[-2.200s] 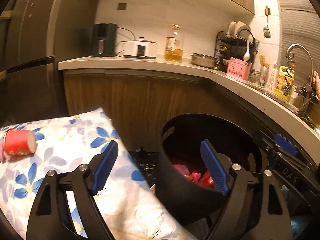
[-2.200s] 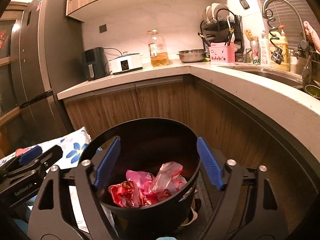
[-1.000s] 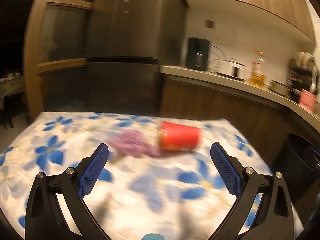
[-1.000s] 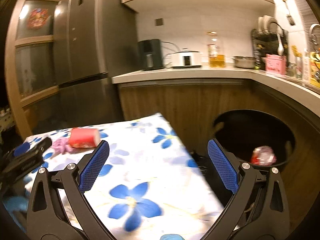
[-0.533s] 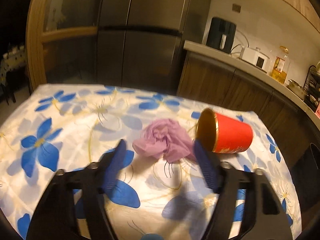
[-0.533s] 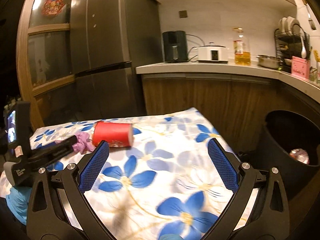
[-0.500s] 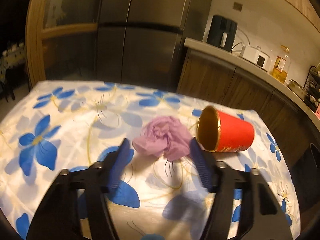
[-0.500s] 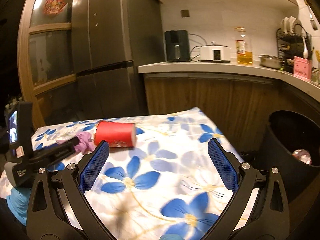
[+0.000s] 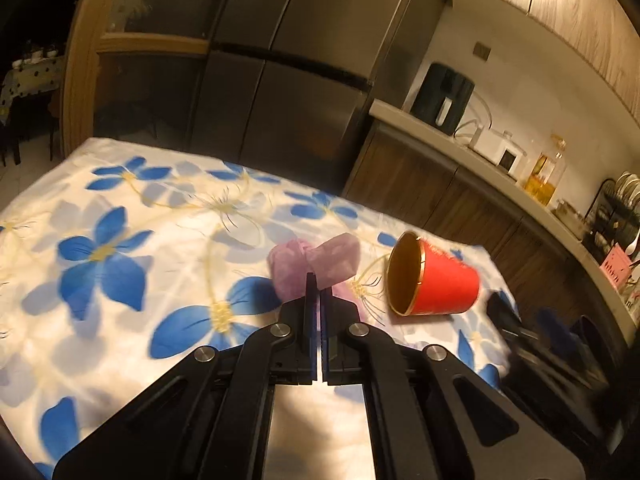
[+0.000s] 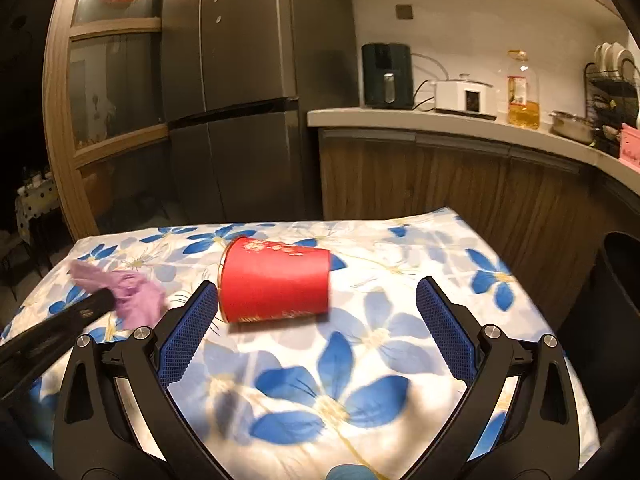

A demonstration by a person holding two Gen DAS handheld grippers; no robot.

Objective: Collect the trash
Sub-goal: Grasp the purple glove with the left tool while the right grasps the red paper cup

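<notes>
While our left claw [image 9: 315, 285] is clamped on the purple wad [image 9: 316, 266], its two blue pads nearly together with the crumpled material bulging out past the tips, our right claw [image 10: 316, 312] hangs with its jaws wide apart above the bench [image 10: 400, 264], which wears a white cloth printed with blue flowers. The wad sits on the left part of the bench; whether it has lifted clear of the cloth we cannot tell. Just beside it, on the right, a red cup [image 10: 276, 285] lies on its side, mouth toward the wad, gold rim showing. In the right view the cup sits between the open pads but beyond them, not yet enclosed. A dark bin [image 10: 612, 320] stands off the bench's right edge, below the kitchen counter.

We judge the step in hand to be lifting the wad. To do it well, we would keep the squeeze firm, since the soft wad could slip, raise it straight up so it does not nudge the cup into rolling, then carry it across to the bin.
</notes>
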